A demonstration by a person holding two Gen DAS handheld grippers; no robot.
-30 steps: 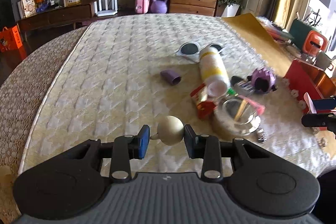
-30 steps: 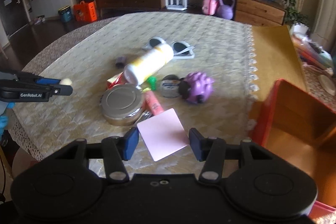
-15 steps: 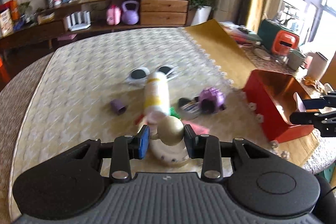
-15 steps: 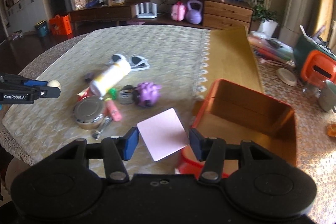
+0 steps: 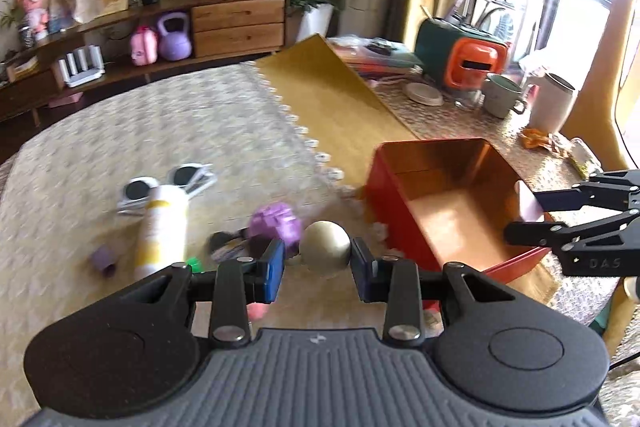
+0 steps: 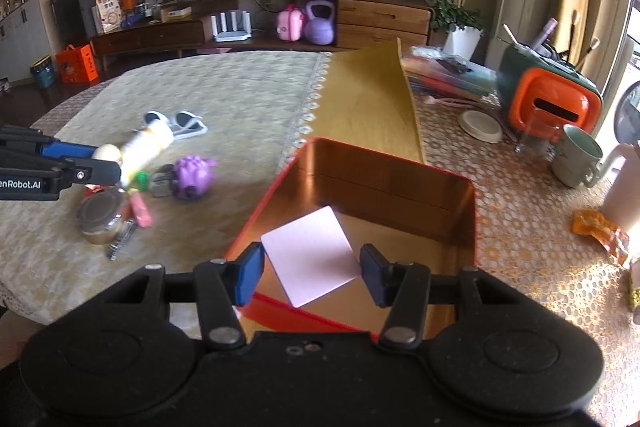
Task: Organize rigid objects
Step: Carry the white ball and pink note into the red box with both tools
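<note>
Left tool (image 5: 318, 261) grips a beige ball (image 5: 325, 247); right tool (image 6: 312, 273) clamps a pink square card (image 6: 311, 255) above the open red metal box (image 6: 460, 195). Purple spiky toy (image 6: 194, 177) and white bottle (image 6: 146, 145) clutter the tabletop (image 6: 248, 95) nearby.

R gripper (image 6: 312, 273): pads clamped on pink card (image 6: 312, 257), tilted, over red box (image 6: 464, 219)
Box: open, copper inside, on table edge
L gripper (image 6: 106, 161): at left, holding cream ball (image 6: 105, 151)
Table pile: white bottle (image 6: 150, 143), sunglasses (image 6: 178, 121), purple toy (image 6: 196, 177), tin (image 6: 100, 213)
Far R: mug (image 6: 576, 155), orange appliance (image 6: 552, 107)
</note>
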